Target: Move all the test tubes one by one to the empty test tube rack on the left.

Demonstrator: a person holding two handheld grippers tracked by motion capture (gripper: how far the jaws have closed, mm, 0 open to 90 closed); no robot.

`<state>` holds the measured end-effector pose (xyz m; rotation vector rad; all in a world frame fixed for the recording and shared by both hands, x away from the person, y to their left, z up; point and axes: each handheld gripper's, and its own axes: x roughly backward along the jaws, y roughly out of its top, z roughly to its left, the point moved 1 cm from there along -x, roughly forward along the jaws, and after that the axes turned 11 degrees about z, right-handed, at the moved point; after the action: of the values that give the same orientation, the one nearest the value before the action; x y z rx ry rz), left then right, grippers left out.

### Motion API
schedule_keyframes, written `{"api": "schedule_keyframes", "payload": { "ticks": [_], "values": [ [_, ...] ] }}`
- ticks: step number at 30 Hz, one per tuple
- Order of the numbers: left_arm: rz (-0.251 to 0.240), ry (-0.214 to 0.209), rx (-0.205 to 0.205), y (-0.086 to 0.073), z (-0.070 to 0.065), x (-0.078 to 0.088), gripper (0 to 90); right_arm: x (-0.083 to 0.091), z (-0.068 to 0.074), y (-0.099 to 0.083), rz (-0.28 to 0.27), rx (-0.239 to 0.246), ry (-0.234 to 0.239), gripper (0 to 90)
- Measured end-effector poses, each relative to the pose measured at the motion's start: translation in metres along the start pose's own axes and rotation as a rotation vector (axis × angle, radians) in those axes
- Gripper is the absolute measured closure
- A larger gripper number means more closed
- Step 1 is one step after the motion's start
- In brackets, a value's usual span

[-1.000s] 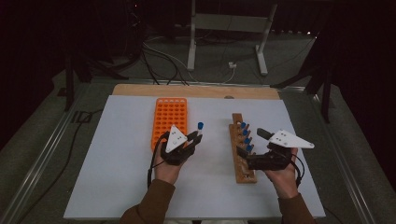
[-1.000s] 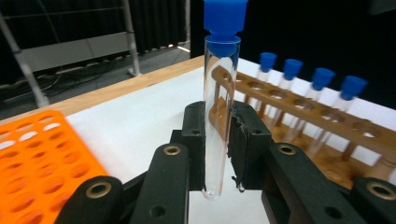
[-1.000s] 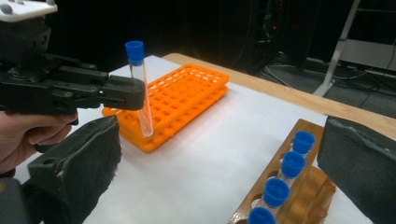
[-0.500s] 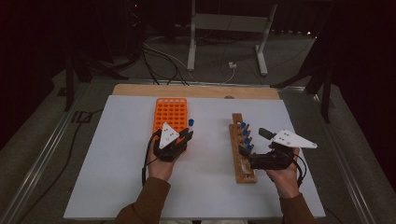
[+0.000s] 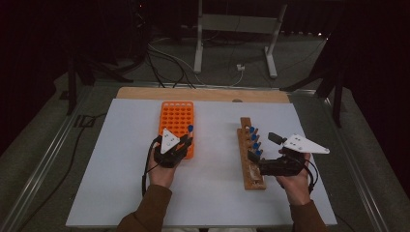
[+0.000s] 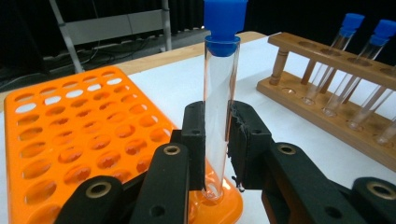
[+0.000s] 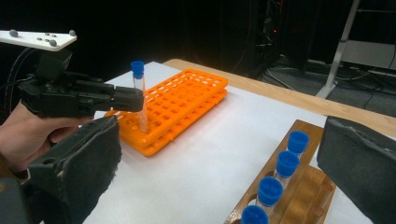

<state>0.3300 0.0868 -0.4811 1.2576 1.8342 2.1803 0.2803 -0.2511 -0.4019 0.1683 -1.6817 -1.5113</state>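
While our left gripper [image 6: 215, 140] is clamped on a clear tube [image 6: 218, 112] with a blue cap, the tube stands upright with its foot in a corner hole of the orange rack [image 6: 70, 140]. Our right gripper [image 7: 219, 168] rests with its jaws wide apart beside the wooden rack [image 5: 249, 159], where four more capped tubes [image 7: 278, 179] sit.

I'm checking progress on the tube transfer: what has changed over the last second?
The left gripper, shut on the test tube, carried it from beside the orange rack over the rack's near corner and lowered it into a hole. The right gripper stayed open by the wooden rack.
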Motion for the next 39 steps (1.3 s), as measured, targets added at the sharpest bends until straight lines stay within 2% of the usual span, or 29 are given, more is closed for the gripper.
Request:
{"api": "schedule_keyframes", "payload": {
  "ticks": [7, 14, 18, 34, 36, 39],
  "values": [
    [0.036, 0.003, 0.011, -0.011, 0.001, -0.006, 78.1, 0.001, 0.0, 0.0, -0.003, 0.003, 0.003, 0.2],
    [0.084, 0.012, -0.002, -0.018, 0.0, -0.01, 78.4, 0.002, 0.0, -0.001, -0.003, 0.003, 0.005, 0.2],
    [0.141, 0.029, -0.042, -0.021, -0.003, -0.015, 78.6, 0.002, -0.001, -0.001, -0.001, 0.004, 0.006, 0.3],
    [0.152, 0.025, -0.026, -0.021, -0.003, -0.013, 78.0, 0.003, -0.005, -0.004, 0.008, -0.003, -0.004, 0.3],
    [0.155, 0.02, -0.018, -0.021, -0.002, -0.012, 74.7, 0.003, -0.005, -0.004, 0.011, -0.002, -0.007, 0.3],
    [0.158, 0.01, -0.004, -0.022, 0.001, -0.009, 61.6, 0.004, -0.006, -0.005, 0.014, -0.007, -0.008, 0.3]
  ]
}}
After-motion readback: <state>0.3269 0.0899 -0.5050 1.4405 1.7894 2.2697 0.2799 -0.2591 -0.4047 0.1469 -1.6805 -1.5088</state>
